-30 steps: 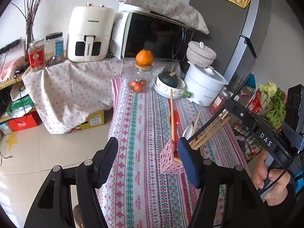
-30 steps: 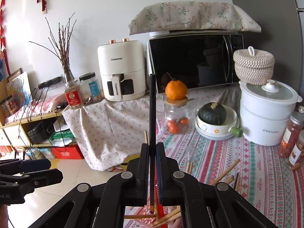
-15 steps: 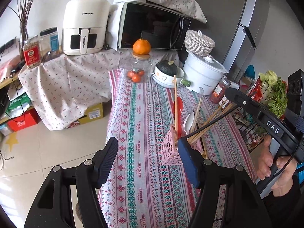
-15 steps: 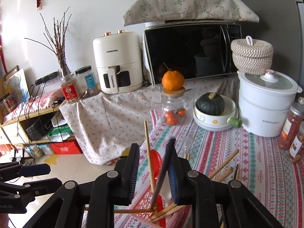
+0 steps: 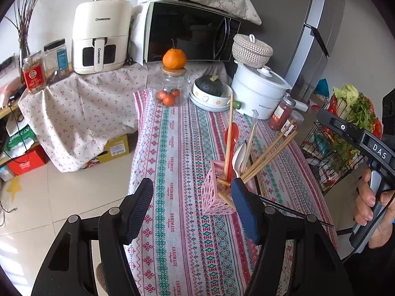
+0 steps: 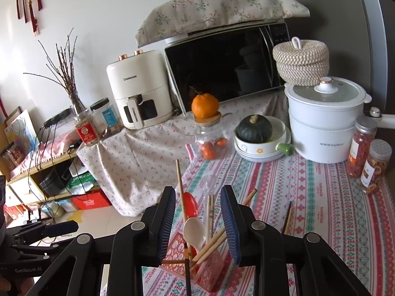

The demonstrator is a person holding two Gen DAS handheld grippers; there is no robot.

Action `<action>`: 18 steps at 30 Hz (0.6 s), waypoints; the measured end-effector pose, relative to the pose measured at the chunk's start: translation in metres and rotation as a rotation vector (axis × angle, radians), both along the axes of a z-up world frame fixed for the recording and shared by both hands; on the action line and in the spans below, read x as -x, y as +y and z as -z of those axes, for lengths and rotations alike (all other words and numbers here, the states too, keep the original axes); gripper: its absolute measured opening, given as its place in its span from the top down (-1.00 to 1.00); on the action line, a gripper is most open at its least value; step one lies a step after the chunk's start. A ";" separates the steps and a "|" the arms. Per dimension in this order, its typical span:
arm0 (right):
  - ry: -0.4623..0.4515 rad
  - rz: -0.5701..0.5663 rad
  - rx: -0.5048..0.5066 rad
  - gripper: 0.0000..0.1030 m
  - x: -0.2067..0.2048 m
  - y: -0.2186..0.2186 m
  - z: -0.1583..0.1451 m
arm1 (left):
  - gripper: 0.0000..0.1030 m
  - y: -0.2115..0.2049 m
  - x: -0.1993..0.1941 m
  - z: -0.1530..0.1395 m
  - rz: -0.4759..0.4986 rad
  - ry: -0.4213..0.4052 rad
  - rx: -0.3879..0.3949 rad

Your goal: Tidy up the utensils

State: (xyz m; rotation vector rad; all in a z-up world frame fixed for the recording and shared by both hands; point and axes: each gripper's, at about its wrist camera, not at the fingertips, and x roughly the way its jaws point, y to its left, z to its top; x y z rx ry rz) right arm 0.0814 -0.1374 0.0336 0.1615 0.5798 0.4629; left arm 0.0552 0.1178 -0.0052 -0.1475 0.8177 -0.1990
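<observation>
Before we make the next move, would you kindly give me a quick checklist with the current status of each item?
1. Right gripper open and empty: ok.
2. Left gripper open and empty: ok.
3. Pink holder upright on the tablecloth: ok.
4. Black chopstick seated in the holder: cannot tell. It leans far out over the rim and its lower end is hidden.
5. Loose black chopstick on the tablecloth is reachable: ok. Nothing covers it, though a wooden chopstick lies right beside it.
</observation>
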 end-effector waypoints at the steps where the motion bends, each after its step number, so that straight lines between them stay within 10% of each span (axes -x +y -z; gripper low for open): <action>1: 0.009 -0.010 0.009 0.33 0.002 -0.001 -0.001 | -0.32 0.002 0.000 -0.001 -0.002 -0.001 0.003; 11: 0.178 -0.087 0.124 0.33 0.050 -0.020 0.024 | -0.32 0.015 0.025 -0.016 0.004 -0.055 0.040; 18: 0.107 -0.068 0.153 0.33 0.111 -0.025 0.048 | -0.32 0.017 0.048 -0.012 0.032 -0.062 0.049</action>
